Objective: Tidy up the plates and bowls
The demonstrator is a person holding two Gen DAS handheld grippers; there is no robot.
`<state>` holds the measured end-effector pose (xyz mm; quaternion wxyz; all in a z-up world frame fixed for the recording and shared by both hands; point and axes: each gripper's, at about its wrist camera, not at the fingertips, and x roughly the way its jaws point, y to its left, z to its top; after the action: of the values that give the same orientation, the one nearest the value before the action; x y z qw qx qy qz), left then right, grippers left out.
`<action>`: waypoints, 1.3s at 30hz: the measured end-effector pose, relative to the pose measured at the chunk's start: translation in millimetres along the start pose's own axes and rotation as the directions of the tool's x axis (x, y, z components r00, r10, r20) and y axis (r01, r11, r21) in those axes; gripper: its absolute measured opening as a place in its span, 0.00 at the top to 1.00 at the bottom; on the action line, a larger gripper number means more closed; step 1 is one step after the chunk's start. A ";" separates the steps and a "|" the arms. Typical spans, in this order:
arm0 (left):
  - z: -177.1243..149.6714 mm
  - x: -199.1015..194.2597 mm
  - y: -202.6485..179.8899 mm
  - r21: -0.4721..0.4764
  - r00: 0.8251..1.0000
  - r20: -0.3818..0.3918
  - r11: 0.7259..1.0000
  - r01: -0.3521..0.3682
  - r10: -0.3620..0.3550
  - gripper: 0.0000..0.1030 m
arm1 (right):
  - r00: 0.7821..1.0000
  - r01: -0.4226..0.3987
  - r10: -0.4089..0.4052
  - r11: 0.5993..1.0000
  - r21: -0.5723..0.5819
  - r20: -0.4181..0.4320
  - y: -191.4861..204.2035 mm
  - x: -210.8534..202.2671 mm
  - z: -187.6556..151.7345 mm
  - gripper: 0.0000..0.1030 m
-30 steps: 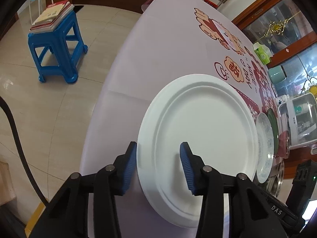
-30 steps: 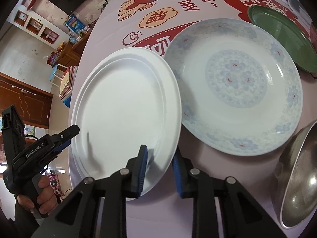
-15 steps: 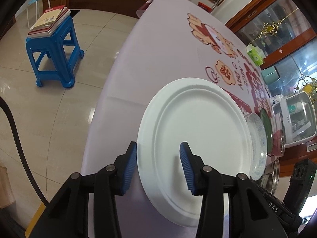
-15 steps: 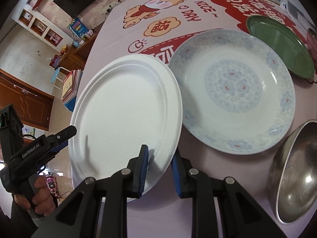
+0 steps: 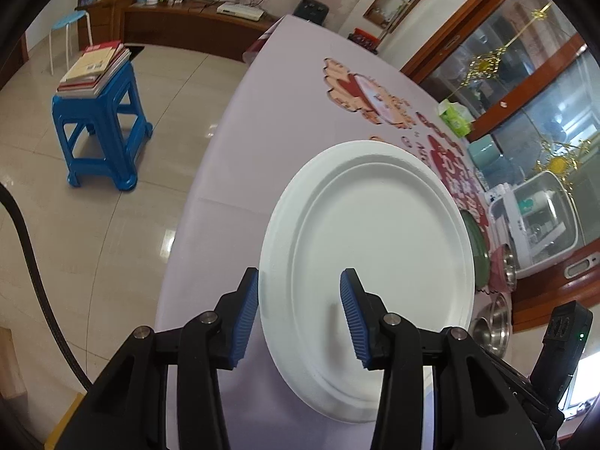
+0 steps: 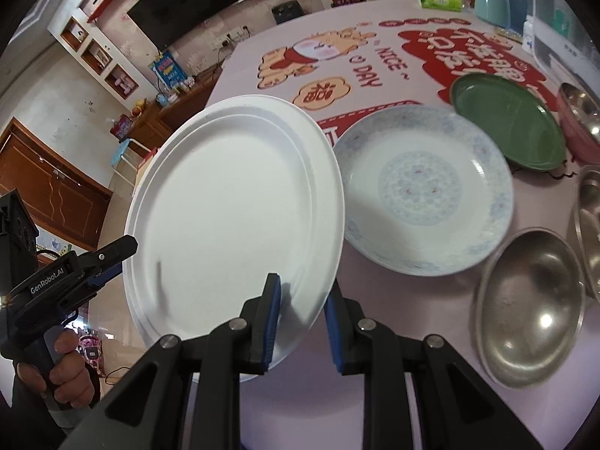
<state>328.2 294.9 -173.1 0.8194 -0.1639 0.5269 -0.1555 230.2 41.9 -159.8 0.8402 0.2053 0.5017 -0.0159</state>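
Note:
A large white plate (image 5: 375,255) hangs tilted above the table, held at two sides of its rim. My left gripper (image 5: 300,317) is shut on the near rim, one blue pad under it and one on top. My right gripper (image 6: 302,322) is shut on the opposite rim of the white plate (image 6: 232,202). In the right wrist view the left gripper (image 6: 108,258) shows at the plate's far left, with a hand (image 6: 63,367) on its handle. A blue-patterned plate (image 6: 423,191), a green plate (image 6: 506,123) and a steel bowl (image 6: 532,311) lie on the table.
The table (image 6: 375,393) has a pale cloth with red cartoon prints. A pink bowl (image 6: 577,127) and more steel bowls (image 6: 590,225) crowd its right edge. A tissue pack (image 5: 455,116) and a white appliance (image 5: 536,221) stand further along. A blue stool (image 5: 101,127) with books stands on the floor.
Both grippers have risen with the white plate, which now hangs clear of the table. The patterned plate and the table look farther below. Neither grip has changed.

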 end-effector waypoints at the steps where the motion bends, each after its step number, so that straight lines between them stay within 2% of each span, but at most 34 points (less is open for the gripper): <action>1: -1.5 -3.5 -2.5 0.005 1.000 0.005 1.000 0.004 -0.004 0.59 | 1.000 0.000 0.000 1.000 0.000 0.011 -0.8 -6.2 -2.1 0.78; 11: -28.8 -41.2 -46.0 0.085 0.997 0.048 0.994 0.061 -0.065 0.59 | 0.993 0.020 -0.021 1.000 0.007 0.112 -18.6 -57.8 -25.0 0.78; 17: -52.4 -54.4 -75.4 0.121 0.994 0.050 0.989 0.088 -0.094 0.59 | 0.989 0.030 -0.031 0.999 0.014 0.143 -40.8 -86.9 -44.5 0.77; 28: -108.9 -76.2 -139.8 0.182 0.992 0.051 0.978 0.106 -0.117 0.57 | 0.985 0.021 -0.021 1.000 0.001 0.170 -97.8 -136.5 -75.8 0.77; 39: -180.3 -77.3 -207.6 0.194 0.994 -0.004 0.975 0.106 -0.107 0.56 | 0.988 0.045 -0.045 0.999 0.004 0.149 -166.1 -187.7 -116.3 0.77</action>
<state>115.7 122.7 -91.1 0.8235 -0.1117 0.4971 -0.2495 1.1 -101.8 -102.9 0.8747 0.1922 0.4420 -0.0503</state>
